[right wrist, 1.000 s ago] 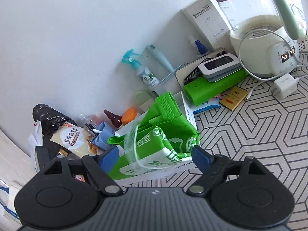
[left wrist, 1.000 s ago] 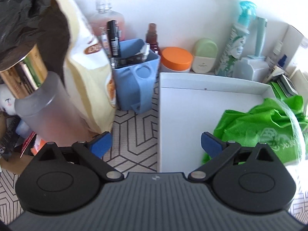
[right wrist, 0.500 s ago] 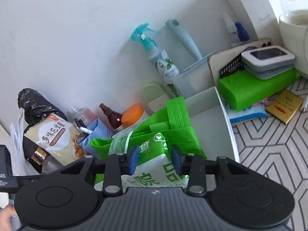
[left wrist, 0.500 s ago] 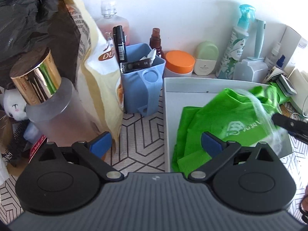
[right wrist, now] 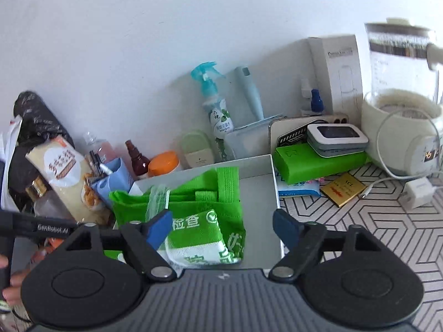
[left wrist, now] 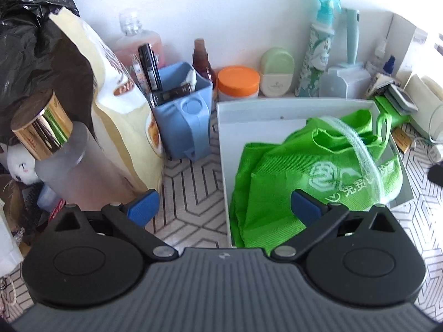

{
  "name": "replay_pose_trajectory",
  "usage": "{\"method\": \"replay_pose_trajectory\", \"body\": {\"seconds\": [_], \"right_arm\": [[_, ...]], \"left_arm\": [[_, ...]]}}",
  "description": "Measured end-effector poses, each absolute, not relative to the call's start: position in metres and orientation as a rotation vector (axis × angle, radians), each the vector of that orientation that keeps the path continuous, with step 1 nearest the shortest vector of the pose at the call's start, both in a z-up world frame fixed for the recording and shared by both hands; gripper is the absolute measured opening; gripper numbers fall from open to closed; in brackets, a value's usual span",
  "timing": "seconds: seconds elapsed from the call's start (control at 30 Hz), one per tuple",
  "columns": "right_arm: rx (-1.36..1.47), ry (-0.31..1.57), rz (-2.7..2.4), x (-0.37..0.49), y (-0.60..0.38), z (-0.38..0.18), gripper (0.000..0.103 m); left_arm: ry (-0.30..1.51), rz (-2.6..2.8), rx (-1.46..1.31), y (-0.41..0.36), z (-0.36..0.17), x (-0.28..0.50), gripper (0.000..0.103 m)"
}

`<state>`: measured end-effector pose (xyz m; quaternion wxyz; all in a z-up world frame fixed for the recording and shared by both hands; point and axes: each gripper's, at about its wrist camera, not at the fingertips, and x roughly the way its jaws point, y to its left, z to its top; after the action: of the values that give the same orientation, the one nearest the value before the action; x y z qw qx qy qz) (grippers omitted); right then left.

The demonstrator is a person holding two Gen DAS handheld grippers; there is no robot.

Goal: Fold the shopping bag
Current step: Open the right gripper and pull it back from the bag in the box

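Note:
A bright green shopping bag [left wrist: 318, 171] with white print lies crumpled in a shallow white tray [left wrist: 263, 116], a clear plastic strip draped over it. My left gripper [left wrist: 224, 207] stands open above the tray's left wall, its right pad just over the bag's near edge, holding nothing. In the right wrist view the bag [right wrist: 199, 210] lies folded over on the tray [right wrist: 257, 193]. My right gripper [right wrist: 223, 225] hangs above it with its jaws opening wide; the bag lies below and between them, untouched by the pads.
Along the wall stand a blue holder [left wrist: 182, 113], an orange-lidded jar [left wrist: 238, 81], a spray bottle [left wrist: 321, 41], a snack bag [left wrist: 119, 105] and a gold-capped bottle [left wrist: 58, 149]. A kettle [right wrist: 401, 105], green box [right wrist: 318, 161] and charger [right wrist: 419, 193] sit right of the tray. A hand [right wrist: 8, 279] holds the left tool.
My right gripper closed on the green bag, then opened and drew back, leaving the bag lying further left in the tray. The left gripper stayed almost still and open.

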<state>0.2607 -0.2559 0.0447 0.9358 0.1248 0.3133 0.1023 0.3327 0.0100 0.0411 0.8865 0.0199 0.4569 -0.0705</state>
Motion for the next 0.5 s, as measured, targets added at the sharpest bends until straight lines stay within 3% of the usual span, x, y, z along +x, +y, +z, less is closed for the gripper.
{"method": "replay_pose_trajectory", "body": {"seconds": [0.17,0.5], "right_arm": [[0.227,0.678,0.262,0.218,-0.242,0.056,0.102],[0.015,0.707,0.175,0.191,-0.187,0.045,0.103]], "left_arm": [[0.994,-0.14,0.115,0.002,0.039,0.306,0.103],[0.936,-0.051,0.074,0.021,0.041,0.236,0.103]]}}
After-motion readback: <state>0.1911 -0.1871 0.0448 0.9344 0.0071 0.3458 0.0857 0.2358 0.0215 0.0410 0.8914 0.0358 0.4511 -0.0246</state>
